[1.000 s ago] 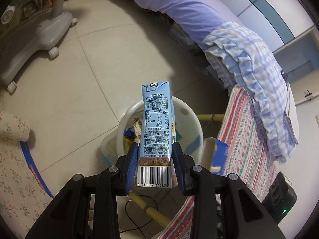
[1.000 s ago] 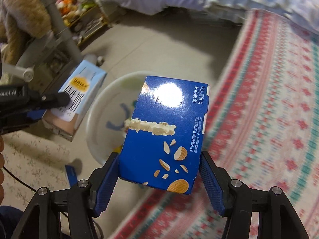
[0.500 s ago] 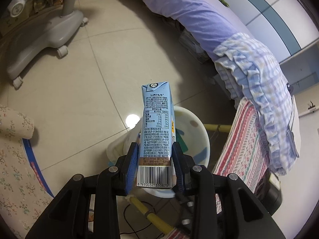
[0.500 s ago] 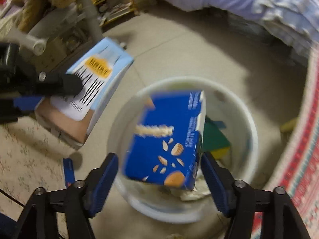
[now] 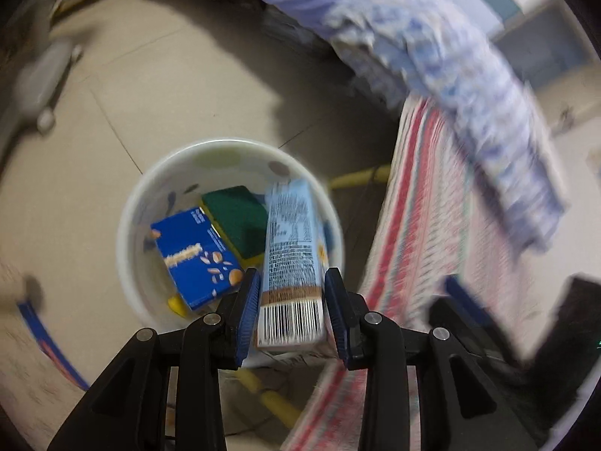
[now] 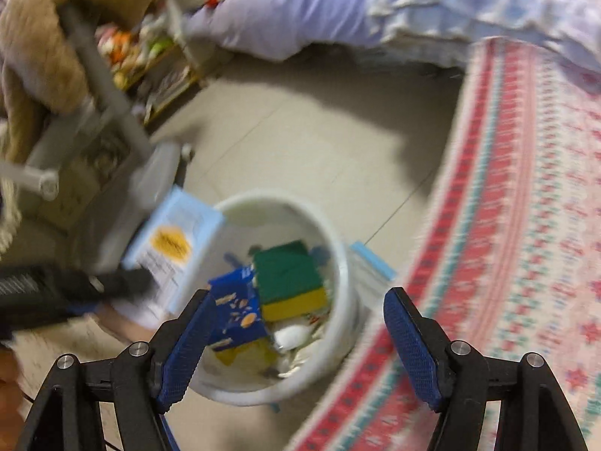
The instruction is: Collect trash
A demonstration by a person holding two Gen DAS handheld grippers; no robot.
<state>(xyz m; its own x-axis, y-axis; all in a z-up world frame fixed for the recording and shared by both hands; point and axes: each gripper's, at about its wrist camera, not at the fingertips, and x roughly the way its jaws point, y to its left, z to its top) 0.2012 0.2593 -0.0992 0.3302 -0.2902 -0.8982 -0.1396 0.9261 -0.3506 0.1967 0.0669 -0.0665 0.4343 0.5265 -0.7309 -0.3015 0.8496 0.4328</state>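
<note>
My left gripper (image 5: pixel 292 302) is shut on a light blue milk carton (image 5: pixel 291 259) and holds it tilted over the white bin (image 5: pixel 131 206). The carton also shows in the right wrist view (image 6: pixel 174 248) at the bin's left rim (image 6: pixel 338 248). Inside the bin lie a dark blue biscuit box (image 5: pixel 195 257) and a green and yellow sponge (image 5: pixel 236 218). My right gripper (image 6: pixel 300 342) is open and empty above the bin; the biscuit box (image 6: pixel 236 312) and the sponge (image 6: pixel 289 278) lie below it.
A bed with a red patterned blanket (image 6: pixel 526 225) rises to the right of the bin. A grey chair base (image 6: pixel 112 150) and a brown plush toy (image 6: pixel 45 37) stand to the left. A yellow pole (image 5: pixel 357 178) lies behind the bin. The floor is tiled.
My right gripper has let go of the blue biscuit box, which has fallen into the bin. My left gripper has moved the milk carton over the bin.
</note>
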